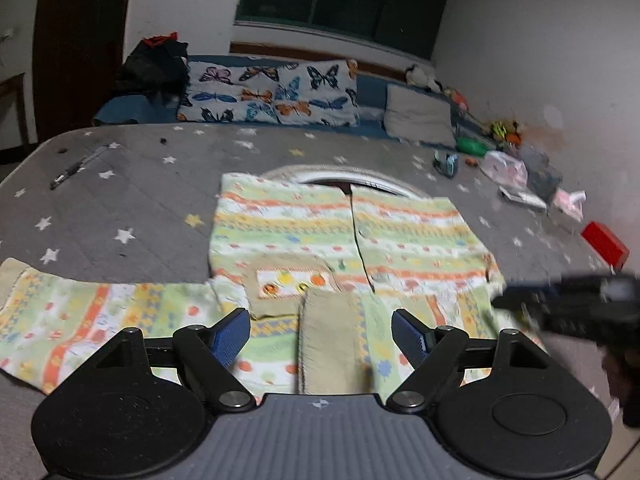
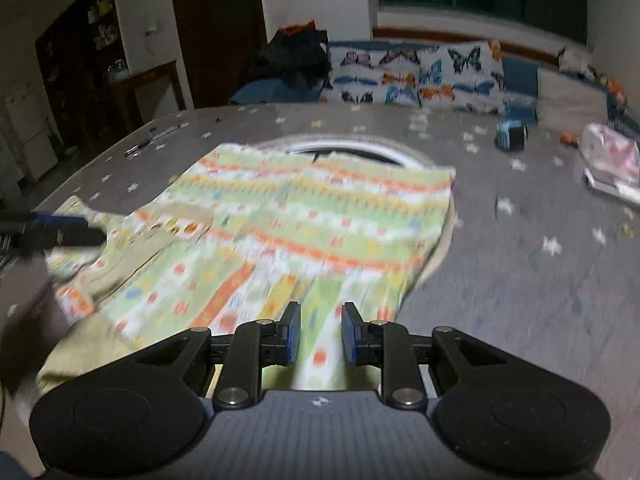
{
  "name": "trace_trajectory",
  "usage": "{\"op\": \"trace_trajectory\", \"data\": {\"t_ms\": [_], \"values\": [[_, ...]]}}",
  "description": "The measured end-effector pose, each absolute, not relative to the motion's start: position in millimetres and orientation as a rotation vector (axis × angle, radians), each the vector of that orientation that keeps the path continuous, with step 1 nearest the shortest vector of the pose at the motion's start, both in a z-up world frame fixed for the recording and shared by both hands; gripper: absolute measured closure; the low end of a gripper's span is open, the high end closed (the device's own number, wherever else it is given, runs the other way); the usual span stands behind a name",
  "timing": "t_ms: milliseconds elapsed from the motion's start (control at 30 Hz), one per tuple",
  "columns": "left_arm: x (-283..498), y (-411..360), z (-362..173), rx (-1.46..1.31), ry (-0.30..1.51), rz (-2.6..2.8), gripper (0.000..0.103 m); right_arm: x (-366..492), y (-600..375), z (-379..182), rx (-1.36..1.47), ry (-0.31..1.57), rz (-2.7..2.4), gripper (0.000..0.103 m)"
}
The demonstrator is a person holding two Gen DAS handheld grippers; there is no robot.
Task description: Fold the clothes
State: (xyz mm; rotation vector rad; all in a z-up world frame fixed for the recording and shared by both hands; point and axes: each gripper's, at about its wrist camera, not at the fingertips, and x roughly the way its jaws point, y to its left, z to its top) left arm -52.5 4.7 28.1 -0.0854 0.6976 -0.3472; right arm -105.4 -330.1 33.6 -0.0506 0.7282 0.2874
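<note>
A child's patterned shirt (image 1: pixel 344 236) in green, orange and yellow stripes lies flat on the grey star-print surface (image 1: pixel 132 200), collar far from me. One sleeve (image 1: pixel 80 312) stretches out to the left. The other sleeve's tan cuff (image 1: pixel 328 340) lies folded over the body. My left gripper (image 1: pixel 321 332) is open, its blue pads on either side of that cuff. My right gripper (image 2: pixel 320 334) has its jaws close together with shirt fabric (image 2: pixel 312 240) between the pads at the garment's near edge. It also shows blurred at the right of the left wrist view (image 1: pixel 568 308).
A butterfly-print pillow (image 1: pixel 272 92) and a grey cushion (image 1: pixel 420 116) lie along the far side. Toys, a pink bag (image 1: pixel 504 168) and a red box (image 1: pixel 604 244) clutter the right. A pen (image 1: pixel 76 168) lies far left. A dark clothes pile (image 1: pixel 156 64) sits at back left.
</note>
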Motion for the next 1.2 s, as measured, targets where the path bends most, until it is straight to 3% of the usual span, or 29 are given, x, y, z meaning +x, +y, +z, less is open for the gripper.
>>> {"op": "trace_trajectory", "data": {"t_ms": [100,500,733,1200], "values": [[-48,2,20,-0.086,0.721,-0.346,0.023,-96,-321,28,-0.166,0.7,0.233,0.071],[-47,0,5,-0.023,0.735,-0.301,0.024,-97,-338,24,-0.142,0.7,0.189,0.071],[-53,1,-2,0.044,0.727,-0.256,0.03,-107,-312,25,-0.179,0.702,0.292,0.071],[-65,102,7,-0.111,0.688,0.081,0.03,-103,-233,35,-0.205,0.668,0.539,0.07]]}}
